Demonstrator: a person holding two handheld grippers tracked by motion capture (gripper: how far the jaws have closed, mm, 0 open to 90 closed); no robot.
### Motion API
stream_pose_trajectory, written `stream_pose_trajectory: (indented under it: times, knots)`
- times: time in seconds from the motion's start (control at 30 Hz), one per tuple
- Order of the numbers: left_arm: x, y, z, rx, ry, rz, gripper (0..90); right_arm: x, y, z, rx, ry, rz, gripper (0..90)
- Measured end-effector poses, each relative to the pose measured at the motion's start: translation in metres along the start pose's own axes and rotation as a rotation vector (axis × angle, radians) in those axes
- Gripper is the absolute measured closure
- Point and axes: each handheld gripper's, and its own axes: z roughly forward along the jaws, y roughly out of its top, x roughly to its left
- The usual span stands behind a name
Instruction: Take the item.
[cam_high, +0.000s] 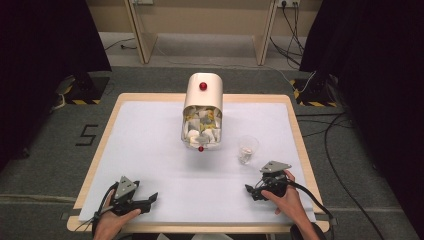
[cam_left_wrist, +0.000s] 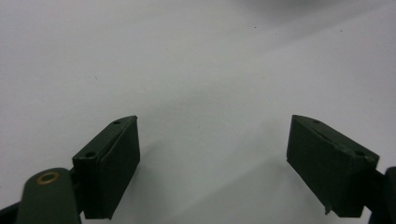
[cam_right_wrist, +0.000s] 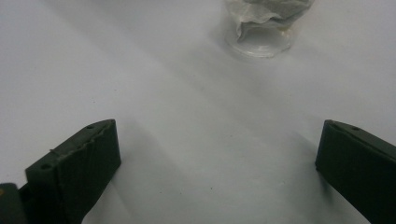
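Two hand-held grippers rested on the desk (cam_high: 150, 145), jaws spread and empty: left hand-held gripper (cam_high: 150, 199), right hand-held gripper (cam_high: 251, 190). The clear cup (cam_high: 247, 149) stood just beyond the right one, probably staged for pickup beside the dispenser (cam_high: 202, 112).

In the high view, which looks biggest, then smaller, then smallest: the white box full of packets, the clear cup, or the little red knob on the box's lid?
1. white box
2. clear cup
3. red knob
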Motion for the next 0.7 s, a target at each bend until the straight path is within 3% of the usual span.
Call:
stream_pose_trajectory:
  times: [0.33, 0.7]
  knots:
    - [-0.002, -0.011, -0.008, -0.022, 0.042, -0.005, 16.7, 0.0, 0.0, 0.0, 0.0, 0.0, 0.0, 0.5]
    - [-0.006, -0.018, -0.009, -0.042, 0.056, -0.001, 16.4, 0.0, 0.0, 0.0, 0.0, 0.0, -0.001, 0.5]
